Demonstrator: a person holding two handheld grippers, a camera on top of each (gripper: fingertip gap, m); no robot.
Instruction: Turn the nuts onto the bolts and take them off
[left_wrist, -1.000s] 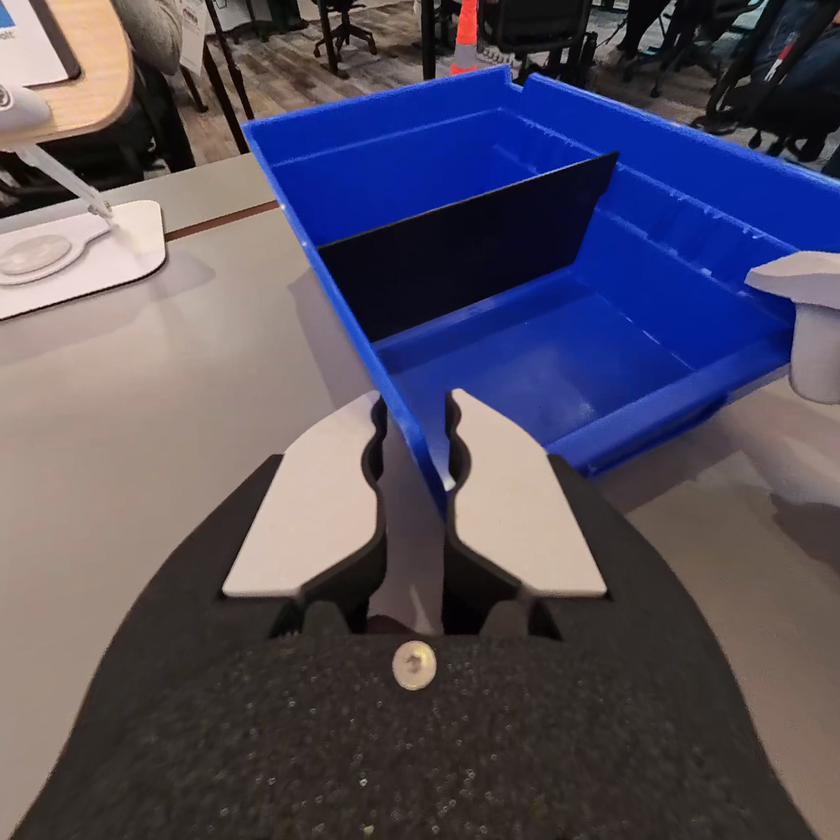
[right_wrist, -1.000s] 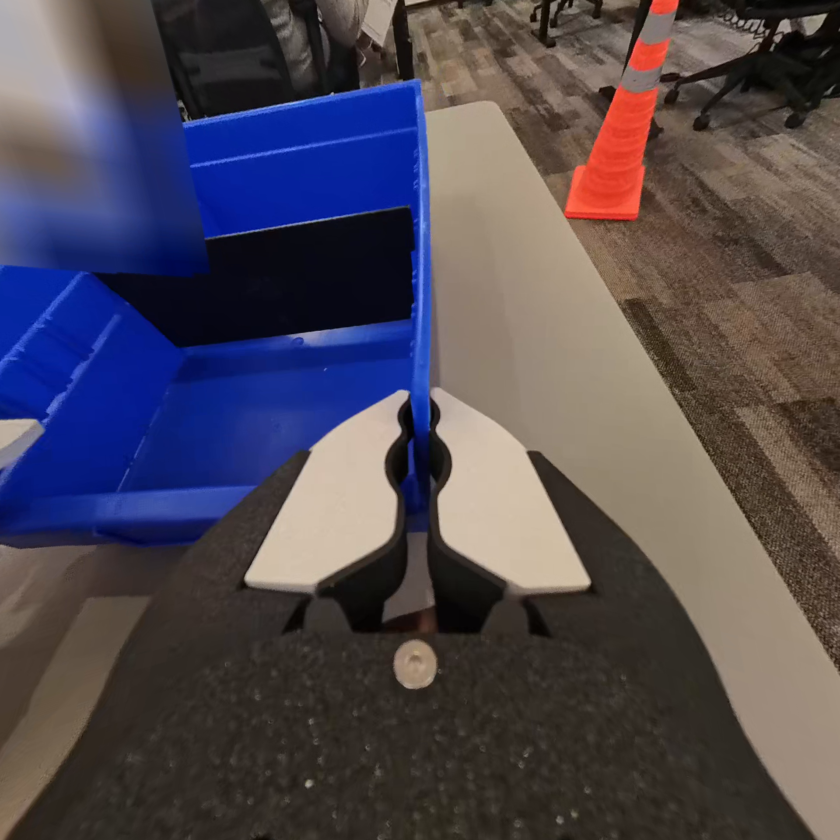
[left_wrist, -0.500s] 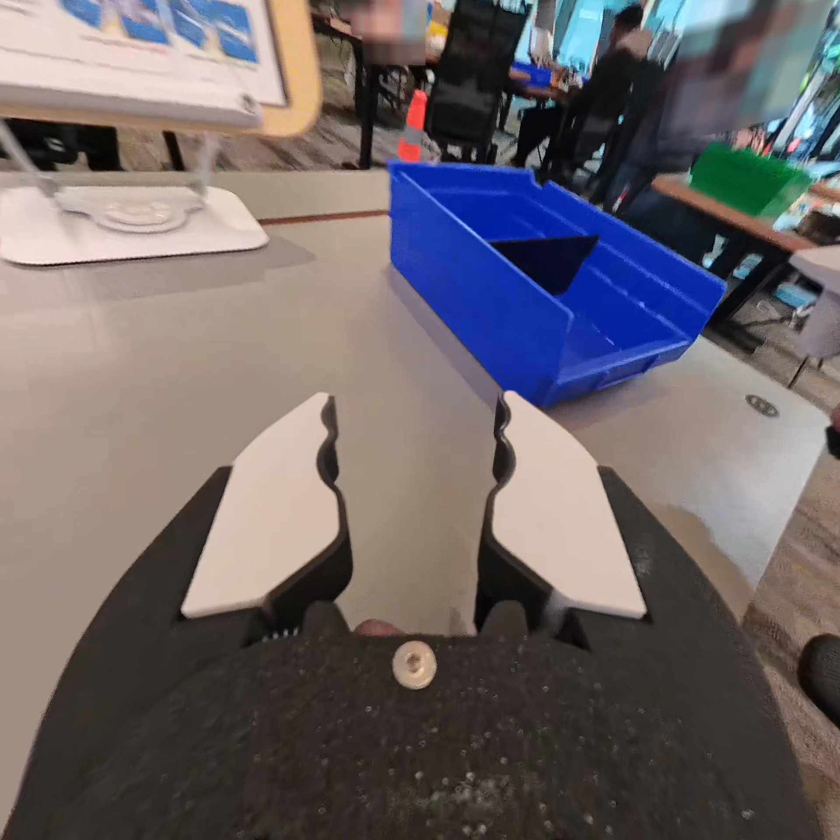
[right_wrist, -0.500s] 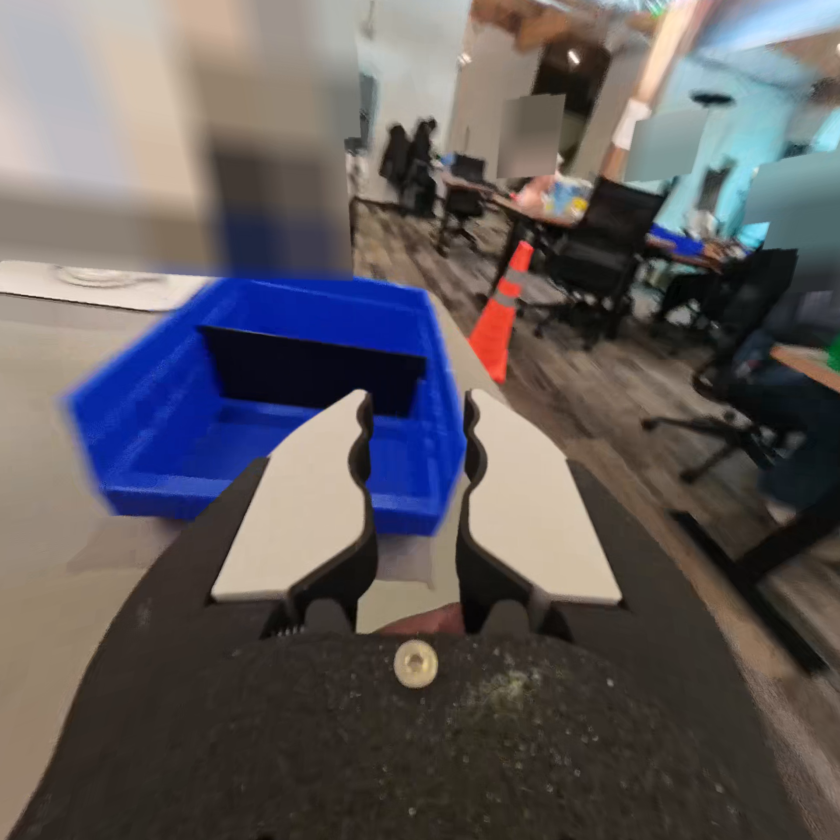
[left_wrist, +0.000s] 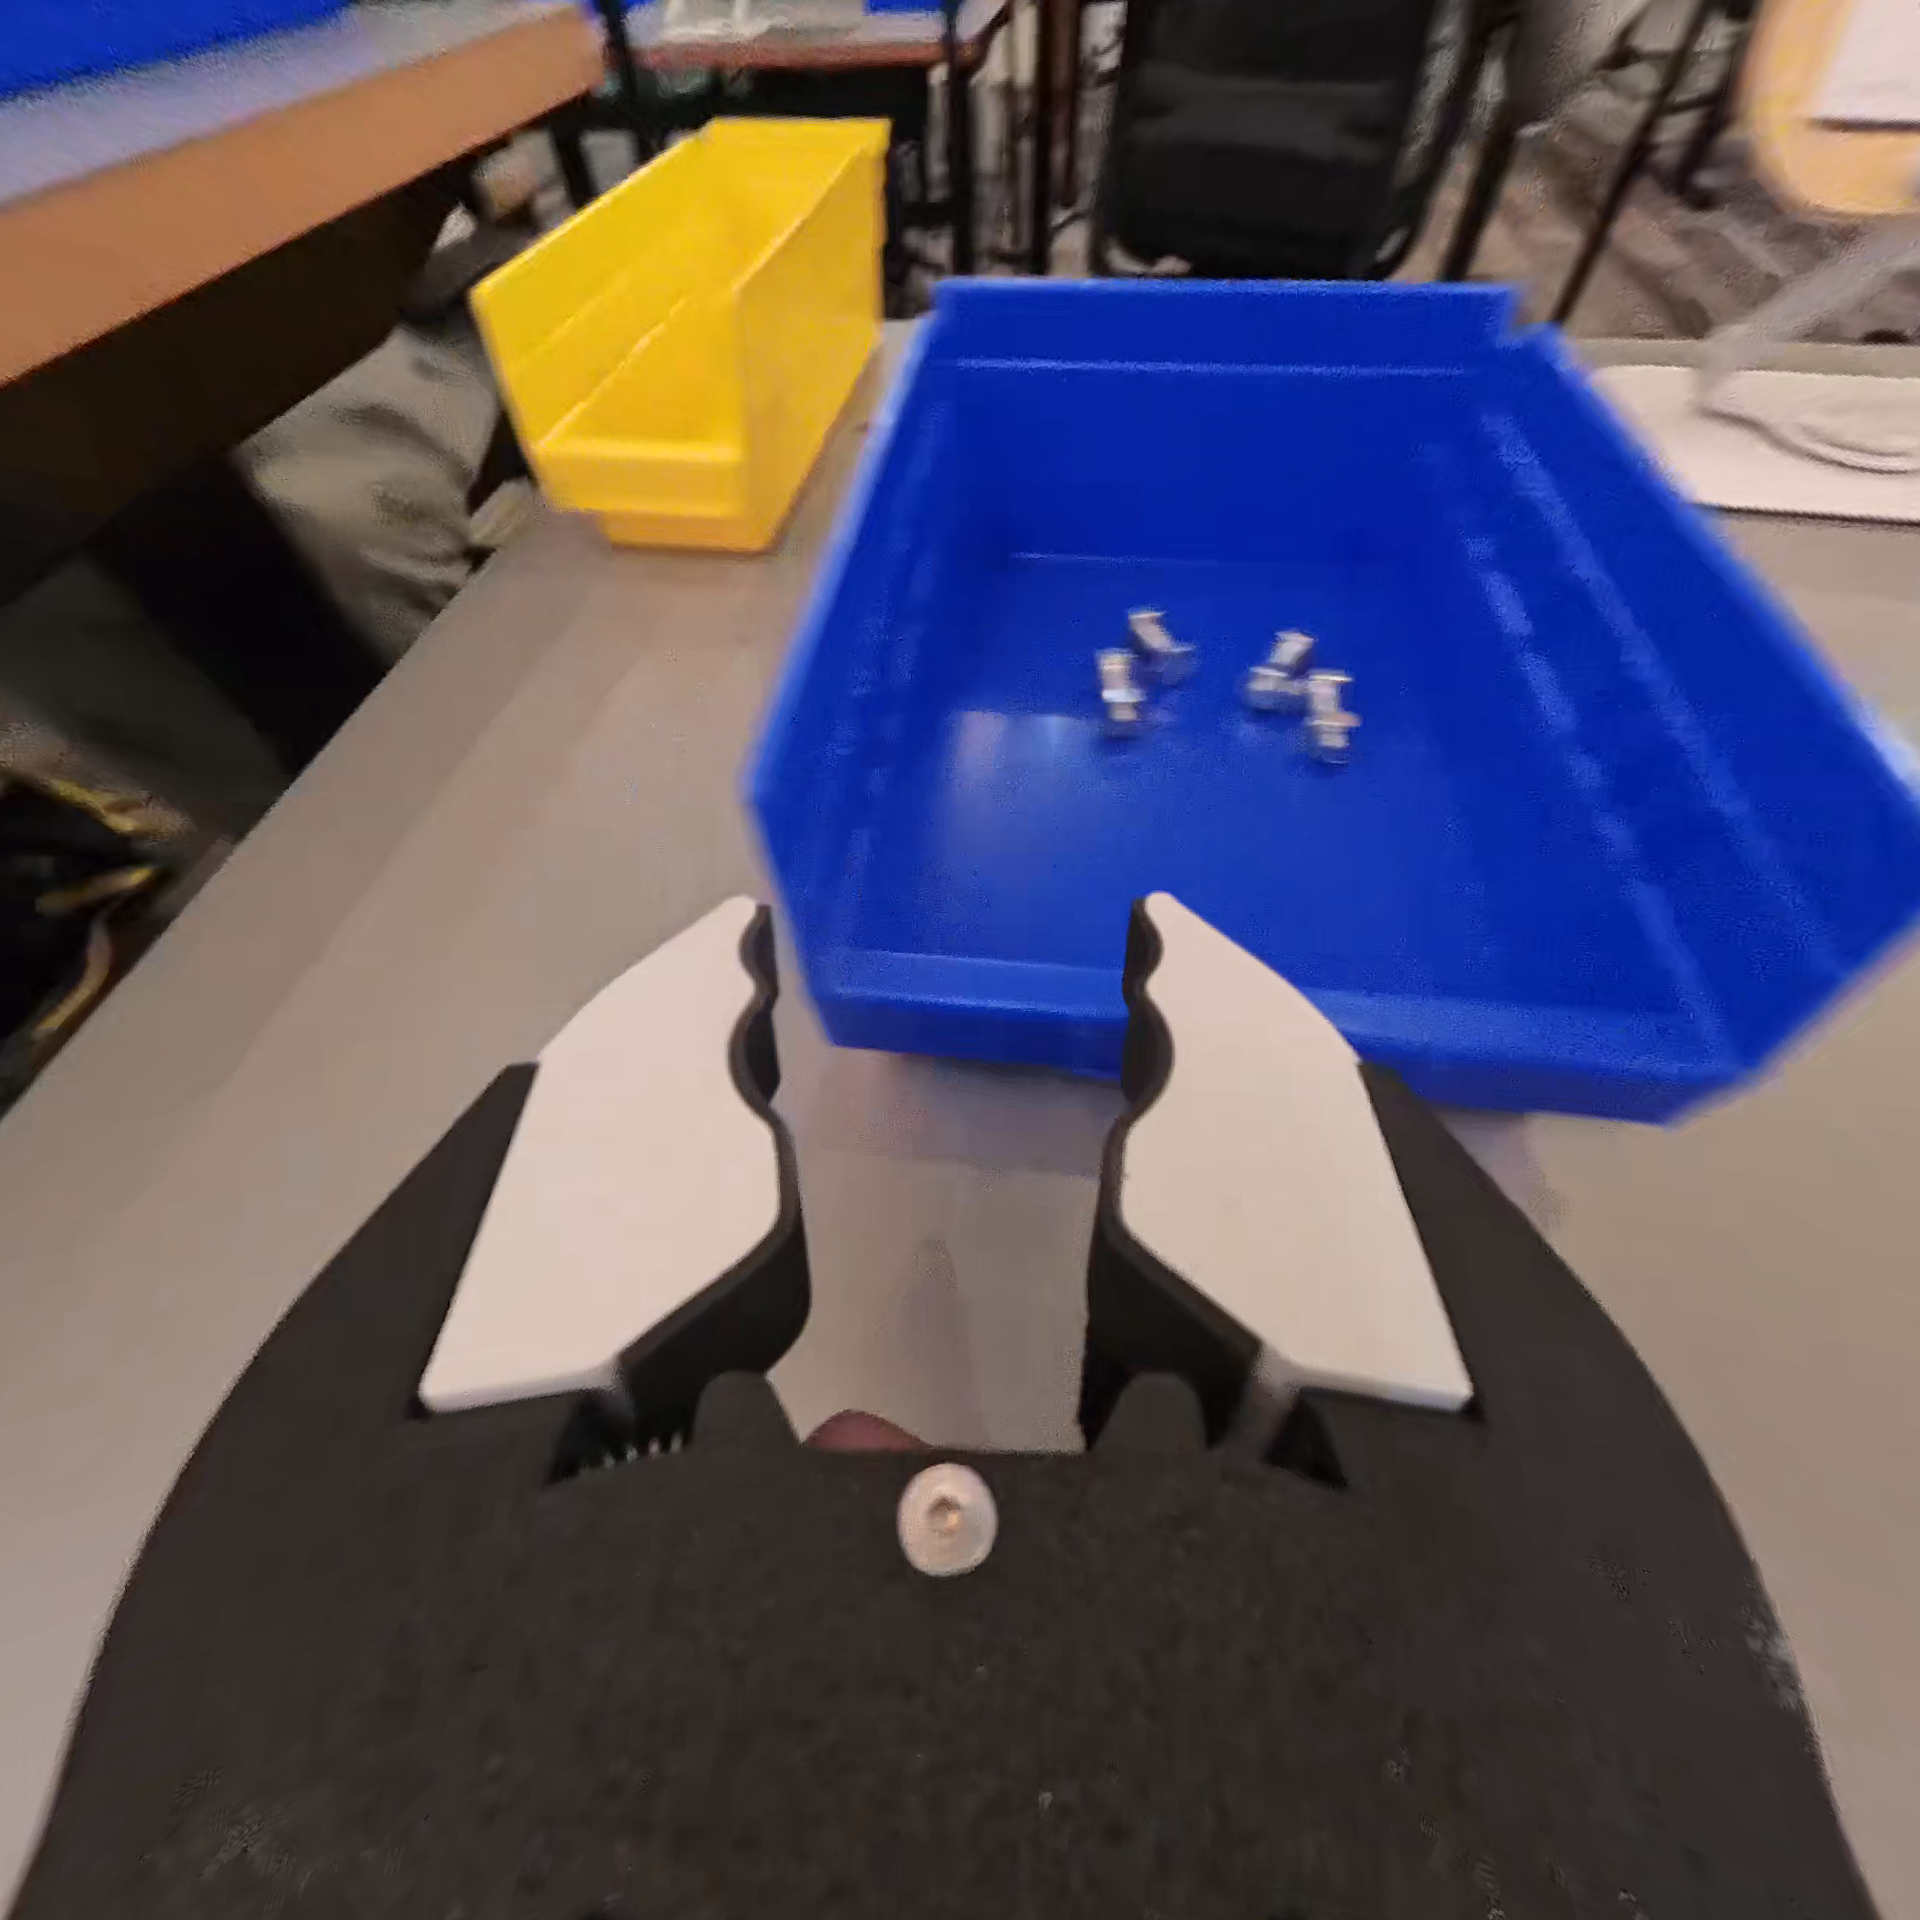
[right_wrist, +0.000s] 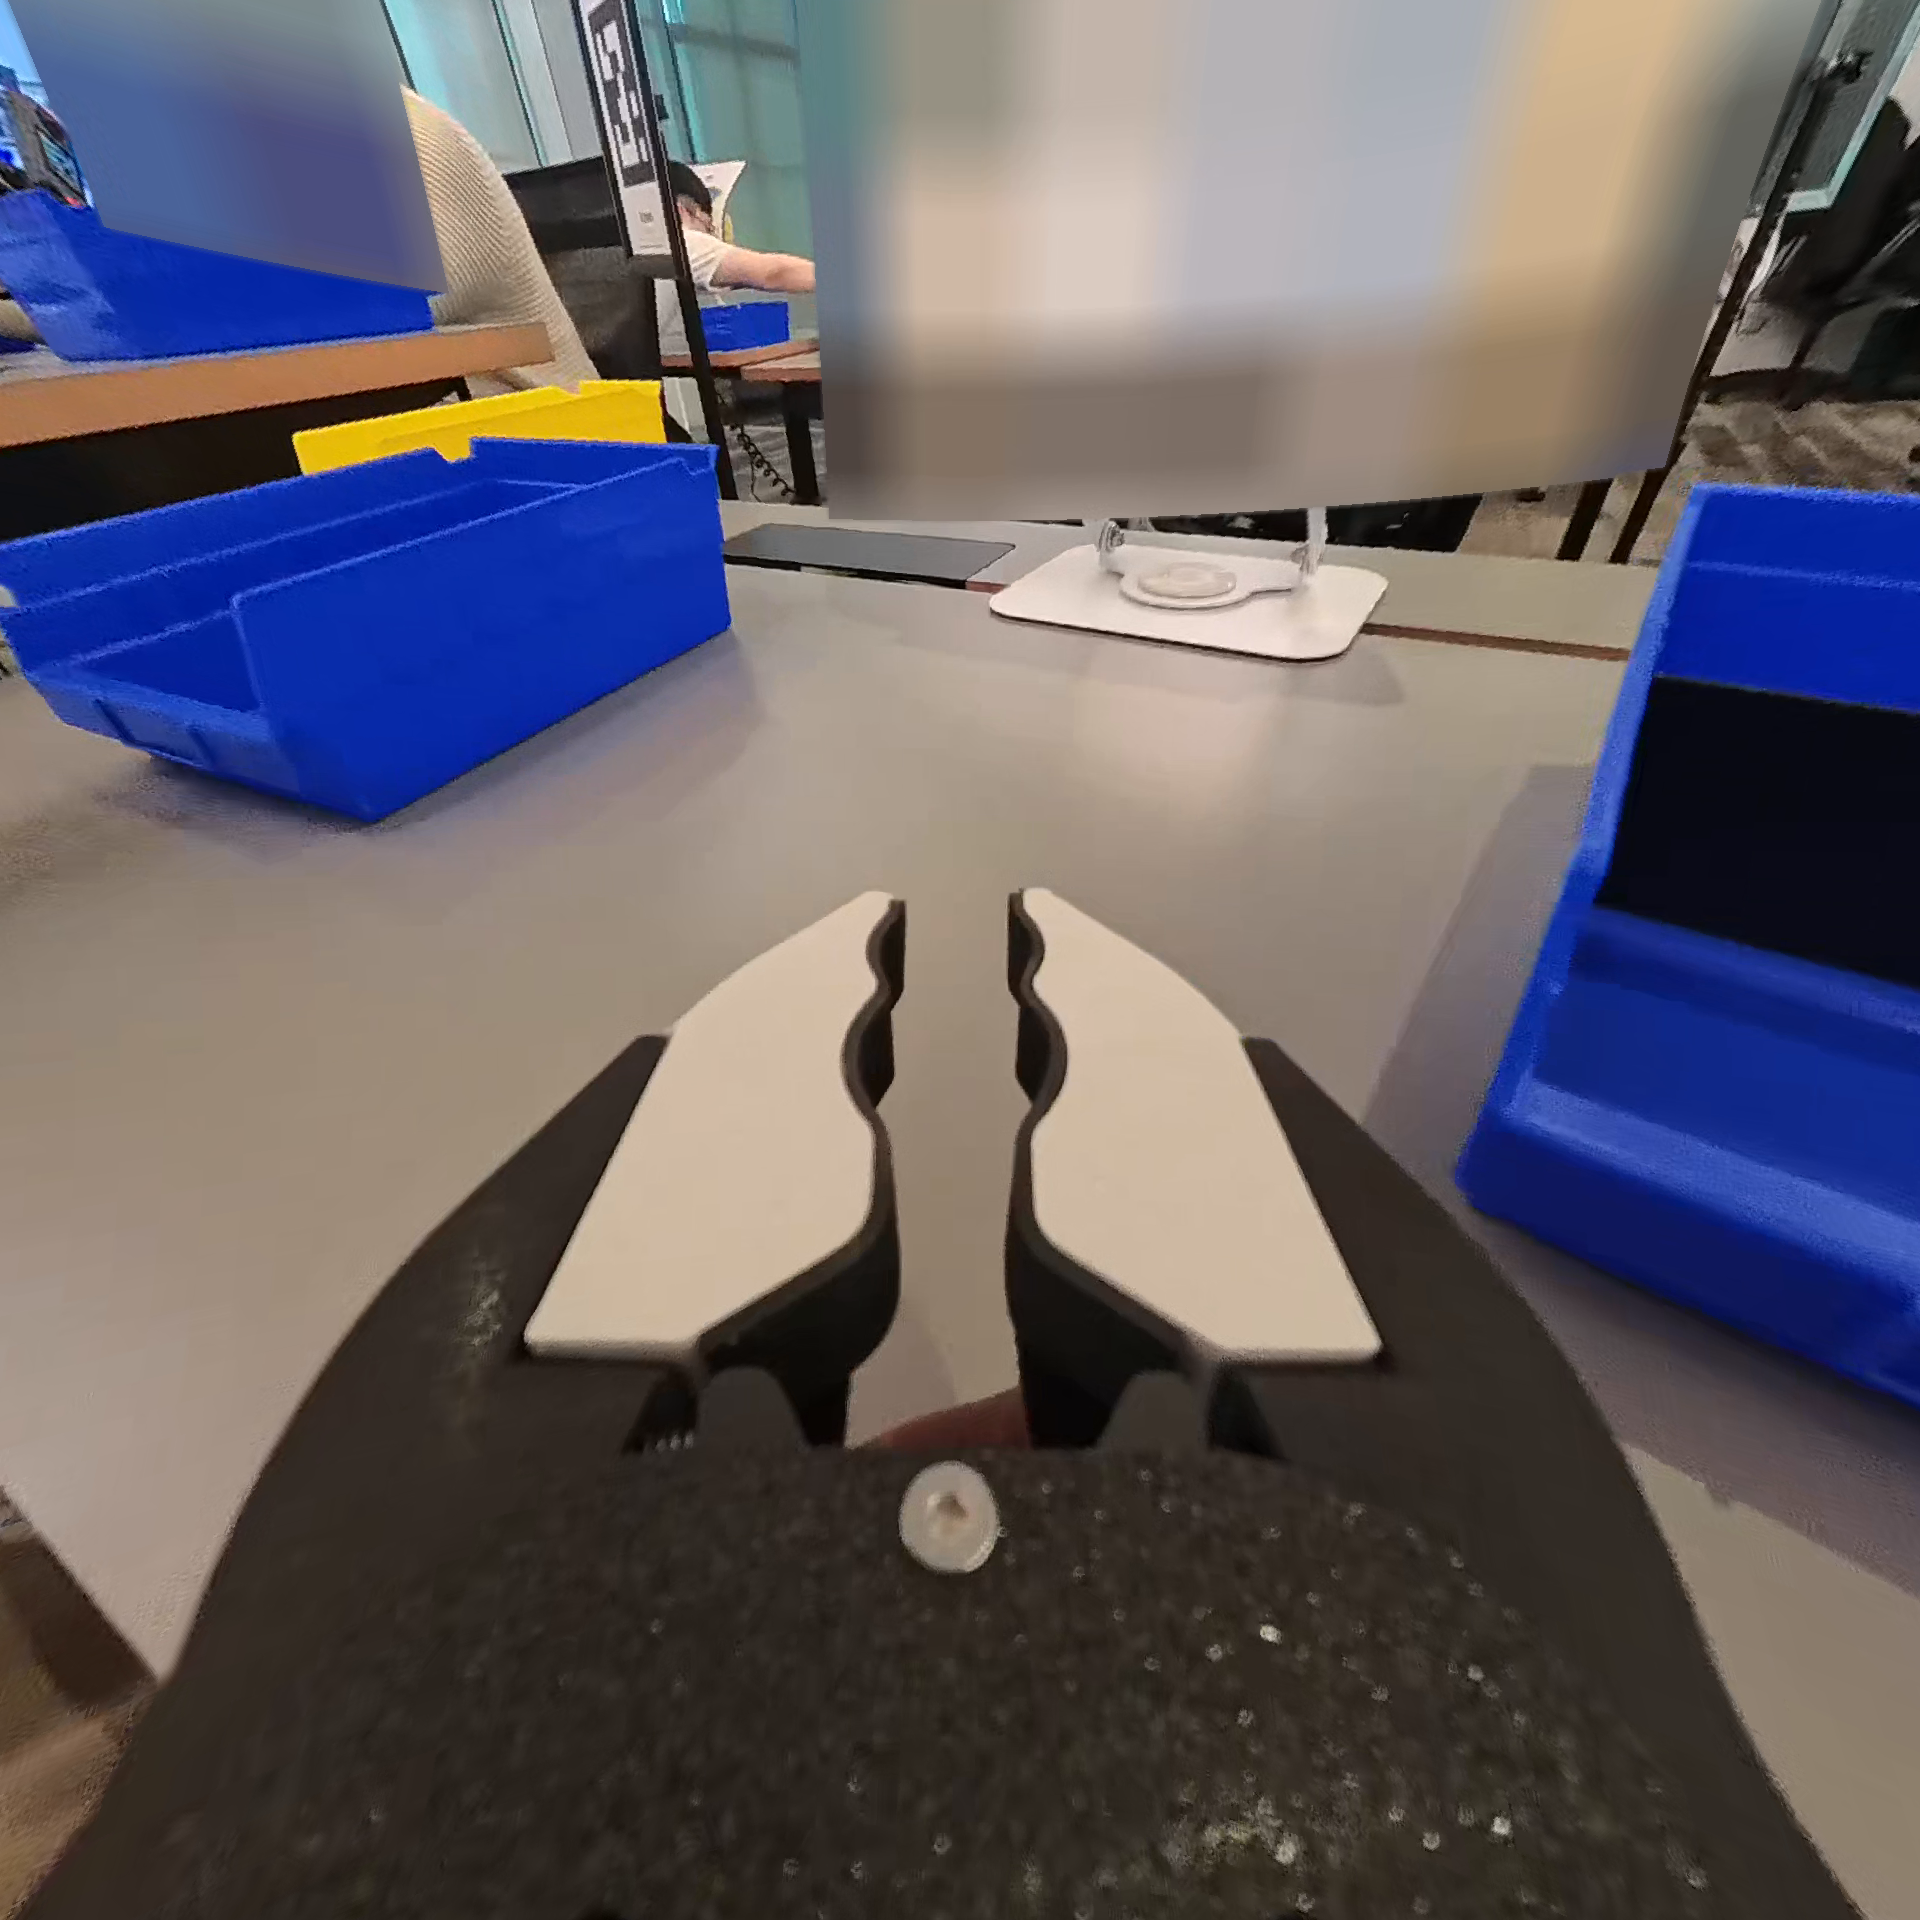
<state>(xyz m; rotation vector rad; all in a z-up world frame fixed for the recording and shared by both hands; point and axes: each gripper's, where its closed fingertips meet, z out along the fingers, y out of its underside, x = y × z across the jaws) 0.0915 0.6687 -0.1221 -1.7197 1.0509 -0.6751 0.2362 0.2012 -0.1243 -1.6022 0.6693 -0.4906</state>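
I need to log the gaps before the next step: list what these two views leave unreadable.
- Small metal parts in the blue bin, left wrist view: motion blur and size hide whether nuts are on bolts, and the count.
- Divided blue bin, right wrist view: cut by the right edge, and its dark divider hides the rear compartment.
- Yellow bin, right wrist view: mostly behind another blue bin.

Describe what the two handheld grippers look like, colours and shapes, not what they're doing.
Both look alike. The left gripper and right gripper each have a wide black body with a grainy, speckled surface and one silver screw at its centre. Two flat light-grey fingers taper toward the tips, edged with black pads whose inner faces are wavy. No cables or sleeves show.
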